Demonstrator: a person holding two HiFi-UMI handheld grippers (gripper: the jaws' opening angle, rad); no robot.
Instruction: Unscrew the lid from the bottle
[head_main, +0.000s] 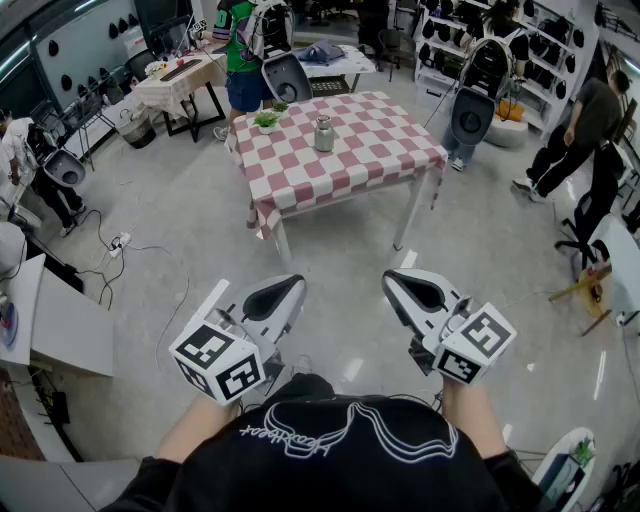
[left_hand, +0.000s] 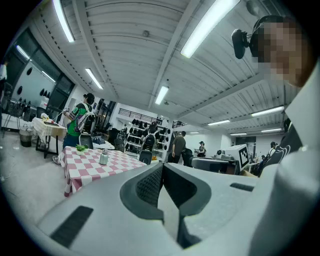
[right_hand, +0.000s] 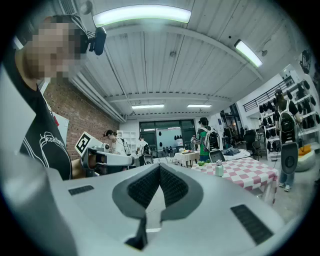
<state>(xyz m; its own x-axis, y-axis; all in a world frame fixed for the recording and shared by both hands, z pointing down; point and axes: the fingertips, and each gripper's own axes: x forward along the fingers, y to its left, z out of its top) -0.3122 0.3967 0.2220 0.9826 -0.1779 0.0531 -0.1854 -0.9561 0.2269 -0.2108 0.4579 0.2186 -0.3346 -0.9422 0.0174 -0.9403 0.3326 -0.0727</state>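
The left gripper (head_main: 283, 296) and right gripper (head_main: 405, 290) sit side by side in the lower half of the head view. Their jaws point up-frame and are pressed together on nothing. The bottle (head_main: 324, 133) stands upright on the checkered table (head_main: 385, 150) at upper centre, well apart from both.

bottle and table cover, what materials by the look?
Bottle: probably metal, dull silvery grey all over; too small to be sure. Table cover: looks like cloth, matte, red-and-white check, hanging in soft folds over the edges.
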